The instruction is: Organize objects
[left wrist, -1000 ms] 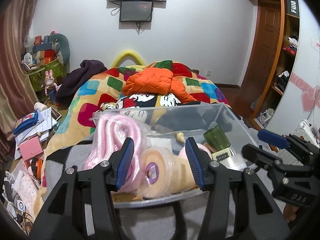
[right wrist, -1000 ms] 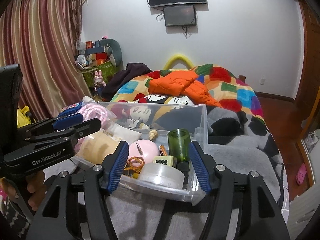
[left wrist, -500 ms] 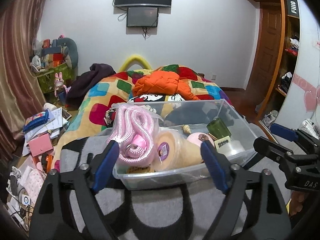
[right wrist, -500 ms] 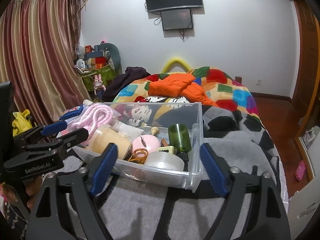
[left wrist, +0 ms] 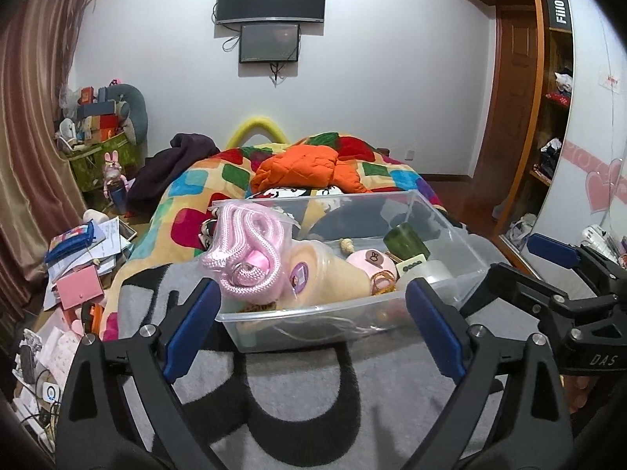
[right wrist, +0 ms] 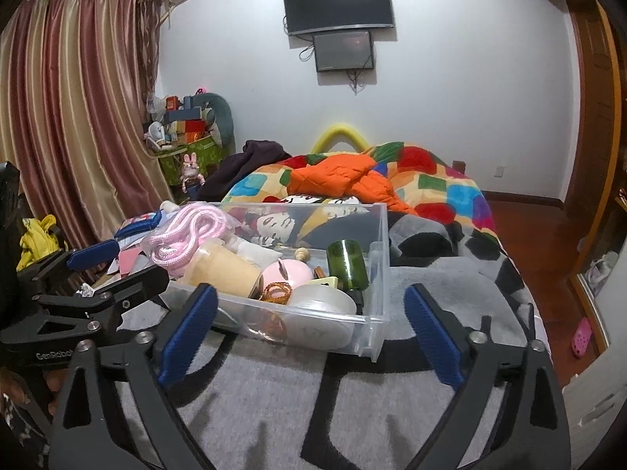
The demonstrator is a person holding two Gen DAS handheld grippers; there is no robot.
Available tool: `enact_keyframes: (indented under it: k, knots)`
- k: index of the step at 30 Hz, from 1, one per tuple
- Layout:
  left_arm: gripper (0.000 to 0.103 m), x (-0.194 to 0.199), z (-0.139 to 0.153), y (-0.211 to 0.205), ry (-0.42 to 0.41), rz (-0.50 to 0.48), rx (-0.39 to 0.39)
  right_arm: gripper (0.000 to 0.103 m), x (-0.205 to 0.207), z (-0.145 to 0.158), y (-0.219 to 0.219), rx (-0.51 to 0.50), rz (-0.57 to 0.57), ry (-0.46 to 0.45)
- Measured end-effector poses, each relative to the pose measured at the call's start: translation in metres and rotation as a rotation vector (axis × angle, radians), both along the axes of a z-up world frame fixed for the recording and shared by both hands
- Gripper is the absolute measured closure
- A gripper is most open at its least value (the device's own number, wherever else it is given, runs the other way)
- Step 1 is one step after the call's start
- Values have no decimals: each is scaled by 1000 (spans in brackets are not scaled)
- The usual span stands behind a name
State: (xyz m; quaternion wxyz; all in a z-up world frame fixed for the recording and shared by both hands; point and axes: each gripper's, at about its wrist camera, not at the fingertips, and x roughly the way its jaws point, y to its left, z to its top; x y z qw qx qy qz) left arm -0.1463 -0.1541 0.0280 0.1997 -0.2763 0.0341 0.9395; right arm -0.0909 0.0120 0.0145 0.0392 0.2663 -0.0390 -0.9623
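A clear plastic bin (left wrist: 313, 315) (right wrist: 376, 274) sits on a grey and black blanket on the bed. It holds a pink rope bundle (left wrist: 247, 250) (right wrist: 188, 235), a beige roll (left wrist: 333, 278) (right wrist: 223, 270), a pink round case (left wrist: 370, 260) (right wrist: 290, 272), a green glass bottle (left wrist: 405, 239) (right wrist: 348, 260), a tape roll (right wrist: 321, 299) and small items. My left gripper (left wrist: 313, 325) is open and empty just in front of the bin. My right gripper (right wrist: 309, 325) is open and empty, also in front of it.
A colourful quilt (left wrist: 203, 188) with an orange jacket (left wrist: 305, 166) lies behind the bin. Papers and pouches (left wrist: 82, 258) litter the floor on the left. Curtains (right wrist: 70, 117) hang left. A wardrobe (left wrist: 548, 117) stands right.
Both grippers have opened wide and pulled back from the bin. The bin now sits farther ahead with its contents untouched.
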Motion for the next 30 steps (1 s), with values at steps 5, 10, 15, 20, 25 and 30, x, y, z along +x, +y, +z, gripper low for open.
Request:
enact_keyframes:
  k: [5, 10, 15, 20, 25, 30]
  knots:
    - [7, 2, -1, 0, -7, 2, 4, 3, 5, -2, 4, -13, -11, 3]
    - [7, 3, -5, -1, -21, 6, 9, 3, 7, -7, 6, -18, -18, -13]
    - [7, 4, -7, -1, -26, 4, 6, 3, 7, -10, 6, -21, -14, -22]
    - [7, 10, -7, -2, -29, -11, 11, 3, 6, -13, 3, -19, -6, -28]
    - [7, 14, -7, -1, -28, -21, 9, 3, 7, -14, 1, -18, -3, -31]
    - [7, 13, -8, -1, -39, -24, 16, 3, 7, -16, -1, -16, 1, -35]
